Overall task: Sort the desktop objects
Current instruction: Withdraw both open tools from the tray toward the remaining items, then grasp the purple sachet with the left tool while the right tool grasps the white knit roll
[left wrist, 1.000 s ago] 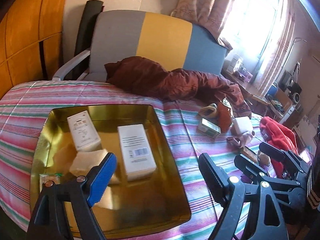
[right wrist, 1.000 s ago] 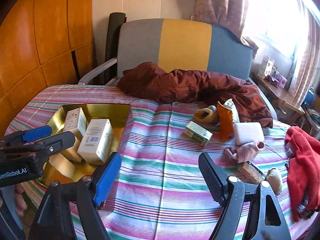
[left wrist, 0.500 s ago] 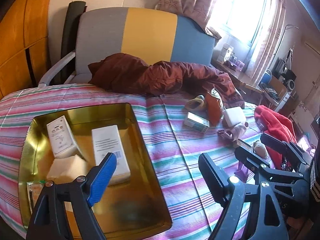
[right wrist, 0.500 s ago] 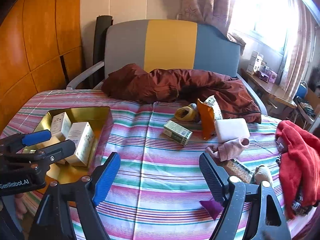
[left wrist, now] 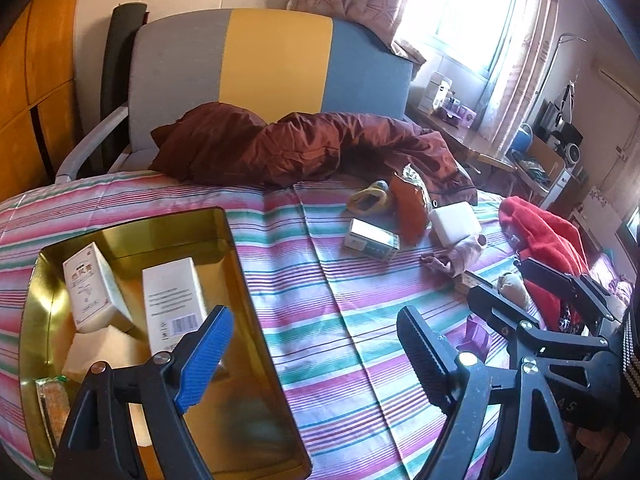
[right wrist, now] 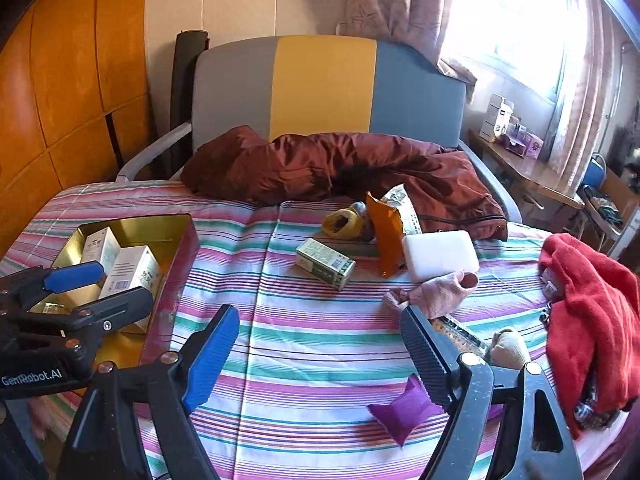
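I have both grippers tipped downward over the striped bedspread. My left gripper hangs above the right edge of the gold tray, jaws spread wide with nothing between them. My right gripper sits over bare striped cloth nearer the middle, jaws likewise apart and empty.

In the tray, at the near left, two white boxes lie side by side: the left one and the one with a barcode, both with their long axes running near to far. A pale flat pad lies just in front of them.

The green box lies on the bedspread, far from my right gripper's fingertips and a little right of centre, its long axis running from far left to near right. Just right of it stands the orange pouch, leaning against other things, then the white block. A pink sock lies just beyond my right gripper's right finger, and the purple packet lies near, partly under that finger.
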### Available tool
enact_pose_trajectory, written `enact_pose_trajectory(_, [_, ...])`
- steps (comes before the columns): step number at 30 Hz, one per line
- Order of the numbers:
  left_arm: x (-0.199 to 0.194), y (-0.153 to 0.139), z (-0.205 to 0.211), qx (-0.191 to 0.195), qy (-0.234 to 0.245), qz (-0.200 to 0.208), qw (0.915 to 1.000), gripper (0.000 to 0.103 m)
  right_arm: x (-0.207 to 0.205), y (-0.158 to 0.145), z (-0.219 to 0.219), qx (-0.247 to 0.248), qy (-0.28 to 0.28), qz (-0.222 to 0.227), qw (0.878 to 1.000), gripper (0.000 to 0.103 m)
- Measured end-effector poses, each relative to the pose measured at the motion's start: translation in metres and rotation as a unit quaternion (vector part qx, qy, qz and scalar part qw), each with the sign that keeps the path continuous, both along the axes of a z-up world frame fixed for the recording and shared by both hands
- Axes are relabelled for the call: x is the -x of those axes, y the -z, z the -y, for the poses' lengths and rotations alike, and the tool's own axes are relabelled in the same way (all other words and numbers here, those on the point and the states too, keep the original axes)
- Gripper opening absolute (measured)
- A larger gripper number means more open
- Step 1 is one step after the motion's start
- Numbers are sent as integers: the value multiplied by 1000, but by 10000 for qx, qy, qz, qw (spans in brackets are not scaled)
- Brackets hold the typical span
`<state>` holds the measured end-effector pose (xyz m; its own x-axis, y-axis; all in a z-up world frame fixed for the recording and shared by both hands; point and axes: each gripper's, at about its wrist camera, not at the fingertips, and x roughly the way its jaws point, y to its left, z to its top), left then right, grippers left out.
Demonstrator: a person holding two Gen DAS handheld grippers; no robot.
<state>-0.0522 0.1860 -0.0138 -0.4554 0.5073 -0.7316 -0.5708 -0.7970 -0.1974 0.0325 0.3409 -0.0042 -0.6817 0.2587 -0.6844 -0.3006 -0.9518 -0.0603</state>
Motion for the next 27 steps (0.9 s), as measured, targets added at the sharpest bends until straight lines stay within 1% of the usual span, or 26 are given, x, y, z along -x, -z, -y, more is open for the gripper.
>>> enact_pose_trajectory(21, [-3,6,-41,79,460,29,9989,85,-10,3,-39,-186,263,180,9993,83])
enact_pose_trajectory(24, [-3,8,-51,90,567,74,9983,85,-12,7,-50,-145,261,246,9993,83])
enact_pose_trajectory(27, [-6,11,-63,76,734,119,9972,85,-20,15,-76,46,328,293,9990,83])
